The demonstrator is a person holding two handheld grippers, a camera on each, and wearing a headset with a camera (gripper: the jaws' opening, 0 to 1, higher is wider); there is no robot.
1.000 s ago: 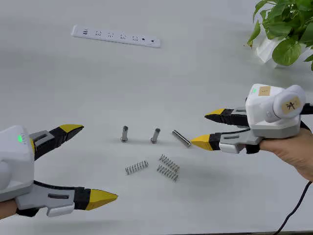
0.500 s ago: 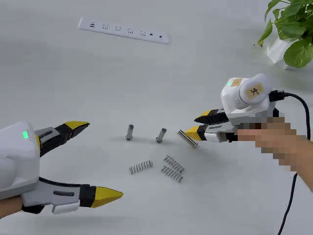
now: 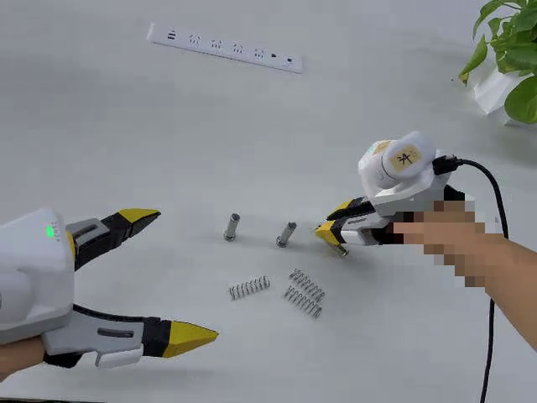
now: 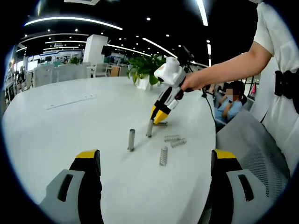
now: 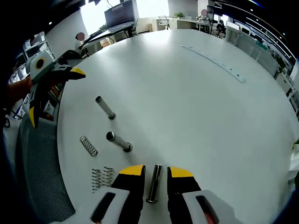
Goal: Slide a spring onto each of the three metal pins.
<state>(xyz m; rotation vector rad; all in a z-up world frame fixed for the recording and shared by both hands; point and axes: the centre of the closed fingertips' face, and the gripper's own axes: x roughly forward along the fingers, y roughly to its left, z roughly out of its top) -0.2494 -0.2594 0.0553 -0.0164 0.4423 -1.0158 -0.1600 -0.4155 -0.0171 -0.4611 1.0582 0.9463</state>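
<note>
Right gripper point(image 3: 329, 228) had dropped over the lying pin point(image 5: 153, 183), jaws narrowed either side of it, slim gaps showing | left gripper point(image 3: 185, 275) gaped wide, well apart from that pin | two upright pins point(image 3: 232, 227) and three springs point(image 3: 249, 288) lay near it | tan sticker point(image 3: 403, 157), handwritten mark unreadable | white table point(image 3: 126, 126), office with ceiling light strips

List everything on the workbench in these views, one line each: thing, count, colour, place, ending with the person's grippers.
table: one, white, under everything
upright metal pins: two, silver, standing side by side, centre
lying metal pin: one, silver, flat, right of the upright two
springs: three, silver, lying nearer the person than the pins
power strip: one, white, far side
potted plant: one, green leaves, white pot, far right
left gripper: white, black, yellow tips; open, near left
right gripper: same colours; jaws either side of the lying pin, grip unclear
</note>
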